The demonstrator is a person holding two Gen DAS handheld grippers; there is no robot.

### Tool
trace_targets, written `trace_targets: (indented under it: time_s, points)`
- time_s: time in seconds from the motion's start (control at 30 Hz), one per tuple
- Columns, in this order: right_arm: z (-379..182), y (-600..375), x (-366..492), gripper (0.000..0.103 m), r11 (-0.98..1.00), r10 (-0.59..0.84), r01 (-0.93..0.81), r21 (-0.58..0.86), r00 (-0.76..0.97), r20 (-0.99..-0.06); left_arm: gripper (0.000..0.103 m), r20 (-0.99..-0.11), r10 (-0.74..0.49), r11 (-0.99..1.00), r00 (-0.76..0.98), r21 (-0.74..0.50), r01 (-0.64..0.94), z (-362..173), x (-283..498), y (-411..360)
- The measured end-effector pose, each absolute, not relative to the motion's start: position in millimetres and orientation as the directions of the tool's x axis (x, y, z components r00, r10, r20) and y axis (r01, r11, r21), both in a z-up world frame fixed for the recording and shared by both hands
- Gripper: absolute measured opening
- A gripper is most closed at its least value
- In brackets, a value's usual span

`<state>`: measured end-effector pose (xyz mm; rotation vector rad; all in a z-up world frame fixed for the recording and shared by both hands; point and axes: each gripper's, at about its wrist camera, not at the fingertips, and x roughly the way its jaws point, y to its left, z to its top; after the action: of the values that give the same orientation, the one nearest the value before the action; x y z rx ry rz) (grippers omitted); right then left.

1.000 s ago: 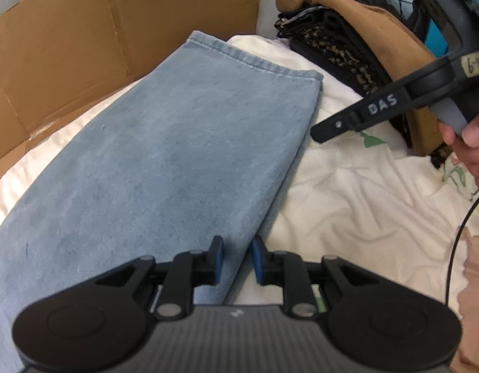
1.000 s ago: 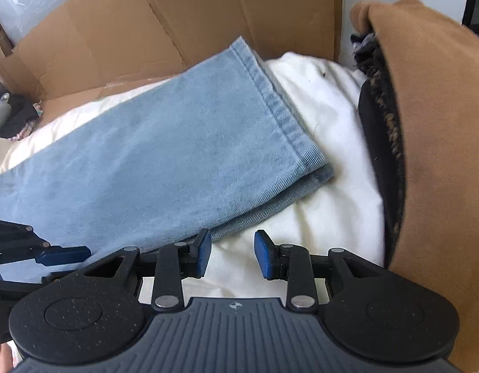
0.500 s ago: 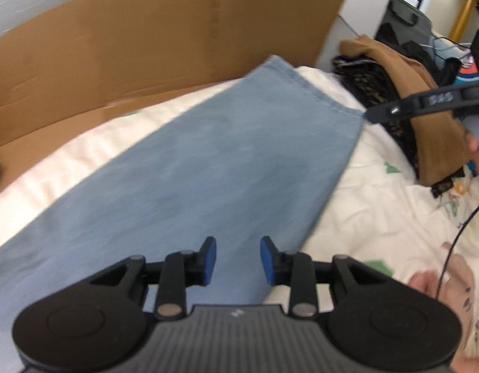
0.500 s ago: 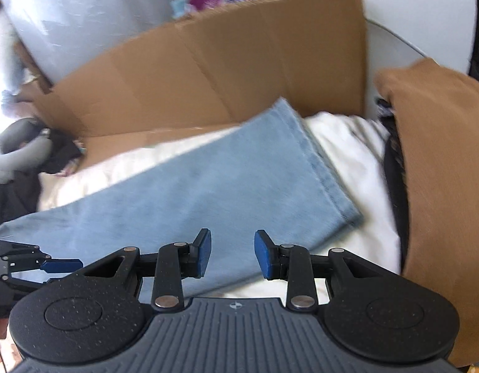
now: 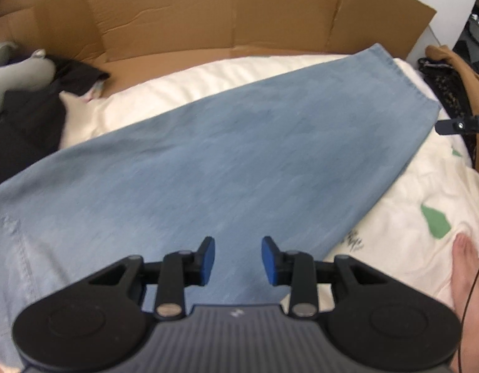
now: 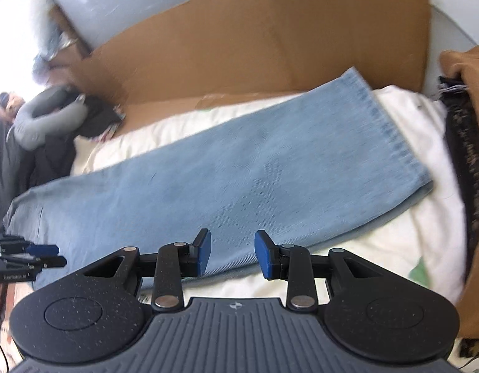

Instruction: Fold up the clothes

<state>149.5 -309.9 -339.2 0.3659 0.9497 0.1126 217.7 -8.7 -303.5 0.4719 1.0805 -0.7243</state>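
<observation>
Lying flat lengthwise along bed [image 5: 404, 192], light-blue denim jeans [image 5: 239, 155], legs apparently stacked, cross folds pending. Left hand-held gripper [image 5: 238, 260] parted, empty, hovering over denim; right hand-held gripper [image 6: 232, 254] parted, empty, near edge.

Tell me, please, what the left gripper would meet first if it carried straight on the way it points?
Most likely the light blue jeans: the left gripper, its jaws empty, points down at the denim with nothing in between.

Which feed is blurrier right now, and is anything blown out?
Right wrist view: heavier motion blur on the jeans and cardboard, upper-left corner blown out white. Left wrist view: milder smear on the jeans; fisheye bends the cardboard.
</observation>
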Motion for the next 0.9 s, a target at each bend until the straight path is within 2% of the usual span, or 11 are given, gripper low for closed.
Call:
trace_targets:
  time_s: [0.1, 0.2, 0.4, 0.47, 0.53, 0.73, 0.9]
  points:
    - [-345, -291, 148, 0.038, 0.937, 0.279, 0.021, 0.349, 0.555, -0.784, 0.044, -0.917, -0.283, 0.685, 0.281, 0.012, 0.728, -308, 212, 6]
    - [-351, -273, 147, 0.038, 0.938, 0.303, -0.020, 0.345, 0.526, -0.795, 0.065, -0.921, -0.252, 0.668, 0.298, 0.058, 0.742, -318, 201, 15]
    - [-360, -246, 147, 0.038, 0.934, 0.341, -0.082, 0.348, 0.492, -0.801, 0.066, -0.933, -0.182, 0.651, 0.309, 0.121, 0.749, -342, 185, 27]
    - [-362, -239, 147, 0.038, 0.933, 0.350, -0.098, 0.347, 0.482, -0.804, 0.070, -0.932, -0.143, 0.643, 0.334, 0.170, 0.747, -349, 181, 30]
    - [-364, -232, 147, 0.038, 0.930, 0.360, -0.114, 0.349, 0.469, -0.807, 0.079, -0.924, -0.096, 0.638, 0.371, 0.229, 0.736, -356, 178, 32]
    - [-375, -206, 142, 0.038, 0.921, 0.389, -0.189, 0.340, 0.409, -0.826, 0.081, -0.906, -0.046, 0.615, 0.421, 0.306, 0.726, -371, 177, 39]
    - [-385, -181, 141, 0.038, 0.905, 0.419, -0.250, 0.345, 0.374, -0.827, 0.081, -0.893, -0.050, 0.660, 0.447, 0.306, 0.686, -366, 182, 52]
